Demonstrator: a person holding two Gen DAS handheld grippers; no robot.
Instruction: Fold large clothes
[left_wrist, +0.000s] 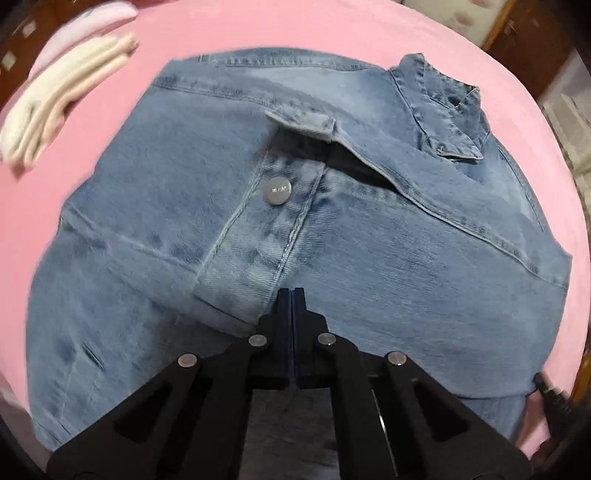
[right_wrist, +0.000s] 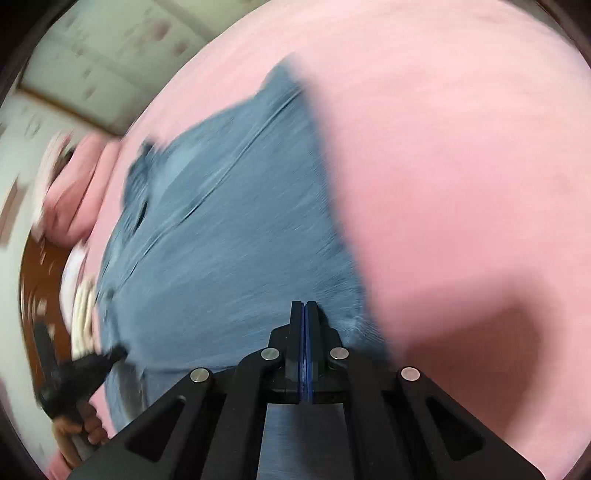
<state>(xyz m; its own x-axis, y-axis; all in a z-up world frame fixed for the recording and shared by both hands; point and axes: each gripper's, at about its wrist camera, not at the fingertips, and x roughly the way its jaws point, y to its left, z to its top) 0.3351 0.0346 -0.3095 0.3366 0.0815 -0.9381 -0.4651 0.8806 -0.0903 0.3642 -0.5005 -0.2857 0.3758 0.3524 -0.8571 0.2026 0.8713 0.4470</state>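
Observation:
A light blue denim jacket (left_wrist: 369, 240) lies partly folded on a pink bedsheet (left_wrist: 258, 33), collar (left_wrist: 443, 110) at the far right, a metal button (left_wrist: 277, 190) near the middle. My left gripper (left_wrist: 291, 295) is shut, its tips at a folded sleeve cuff (left_wrist: 240, 273); whether it pinches cloth I cannot tell. In the blurred right wrist view the jacket (right_wrist: 229, 240) fills the left middle. My right gripper (right_wrist: 304, 308) is shut over the jacket's near edge; a grip on cloth is not clear. The left gripper (right_wrist: 74, 373) shows at the lower left there.
Folded white and pale pink clothes (left_wrist: 62, 92) lie at the far left of the bed. A pink pillow (right_wrist: 77, 192) sits by the bed's edge. Wooden furniture (left_wrist: 524, 40) and a patterned wall (right_wrist: 122, 55) stand beyond the bed.

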